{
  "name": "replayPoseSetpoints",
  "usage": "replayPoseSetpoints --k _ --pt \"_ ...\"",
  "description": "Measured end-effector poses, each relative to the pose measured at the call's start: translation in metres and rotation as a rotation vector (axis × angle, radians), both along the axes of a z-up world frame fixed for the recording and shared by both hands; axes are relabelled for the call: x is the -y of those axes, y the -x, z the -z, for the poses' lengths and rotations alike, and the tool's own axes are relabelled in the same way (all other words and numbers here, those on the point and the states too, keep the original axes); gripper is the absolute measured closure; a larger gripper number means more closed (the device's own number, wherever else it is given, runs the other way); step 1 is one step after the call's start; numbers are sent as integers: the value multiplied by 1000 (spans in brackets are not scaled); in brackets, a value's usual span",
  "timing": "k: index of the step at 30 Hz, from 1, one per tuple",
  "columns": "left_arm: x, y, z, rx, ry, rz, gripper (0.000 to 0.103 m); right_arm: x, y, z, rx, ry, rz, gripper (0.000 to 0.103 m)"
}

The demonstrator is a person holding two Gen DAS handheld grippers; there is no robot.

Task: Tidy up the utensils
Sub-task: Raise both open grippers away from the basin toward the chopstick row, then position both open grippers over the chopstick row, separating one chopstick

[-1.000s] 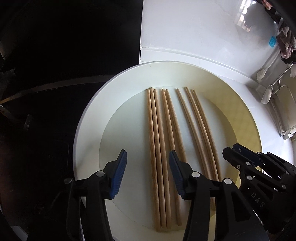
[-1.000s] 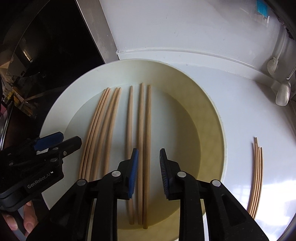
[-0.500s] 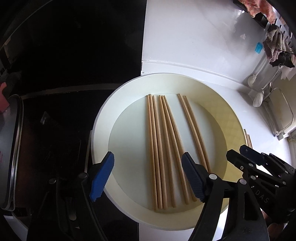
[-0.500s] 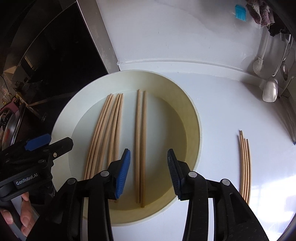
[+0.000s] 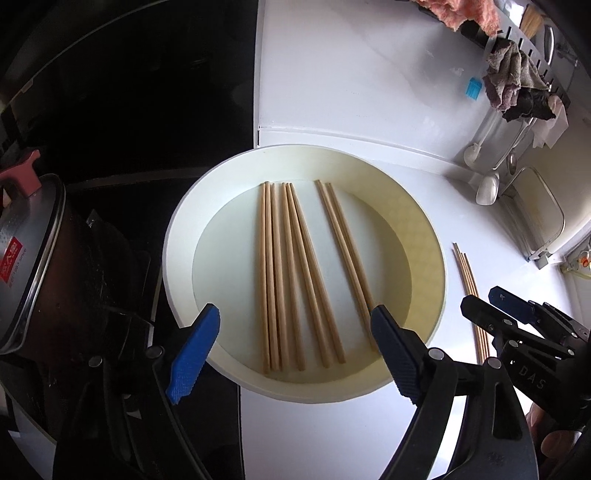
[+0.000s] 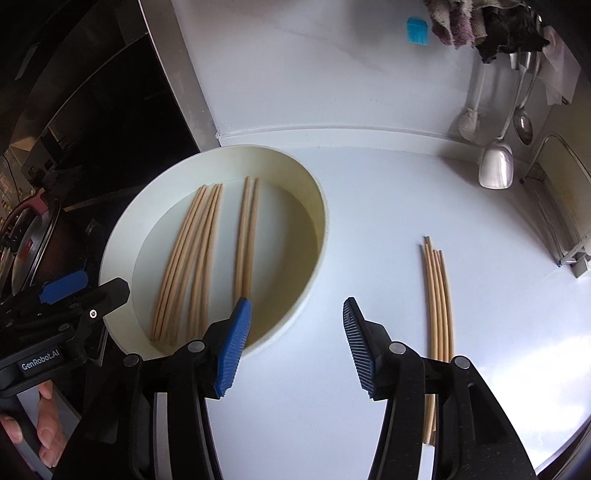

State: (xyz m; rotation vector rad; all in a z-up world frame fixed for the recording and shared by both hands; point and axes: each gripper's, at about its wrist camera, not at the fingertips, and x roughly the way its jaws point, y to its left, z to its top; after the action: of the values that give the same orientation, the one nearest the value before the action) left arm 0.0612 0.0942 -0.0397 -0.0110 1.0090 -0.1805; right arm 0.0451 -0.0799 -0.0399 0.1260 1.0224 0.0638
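We've got both grippers spread wide, nothing pinched. Left gripper (image 5: 295,350) hangs over the near rim of the round white basin (image 5: 177,236), blue pads straddling the chopsticks inside it. In the left wrist view the basin fills frame center; chopsticks in the basin (image 5: 291,273) lie lengthwise, a group of five toward the left and a pair (image 5: 343,266) to their right, all flat on the bottom. Right gripper (image 6: 295,343) sits over bare white counter (image 6: 369,184) at lower center of its frame, between the basin at left and a second bundle of chopsticks on the counter (image 6: 437,295) at right; that bundle's near end is hidden behind the right finger. Hanging ladle and spoons (image 6: 496,162) at upper right, blue scraper (image 6: 417,31) at the top, pot lid (image 5: 26,258) at left edge.
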Motion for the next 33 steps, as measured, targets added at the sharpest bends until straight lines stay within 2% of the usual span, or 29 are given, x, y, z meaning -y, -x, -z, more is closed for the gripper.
replayPoseSetpoints --k 10,19,24,33 --pt "61 31 0 24 -25 66 19 86 46 12 5 6 119 48" --pt "128 61 14 62 -48 112 16 157 81 54 -27 36 185 47" --pt "152 69 33 86 -32 101 15 171 86 77 -28 57 163 47" --pt "173 78 54 191 -48 50 13 172 71 100 63 36 103 47"
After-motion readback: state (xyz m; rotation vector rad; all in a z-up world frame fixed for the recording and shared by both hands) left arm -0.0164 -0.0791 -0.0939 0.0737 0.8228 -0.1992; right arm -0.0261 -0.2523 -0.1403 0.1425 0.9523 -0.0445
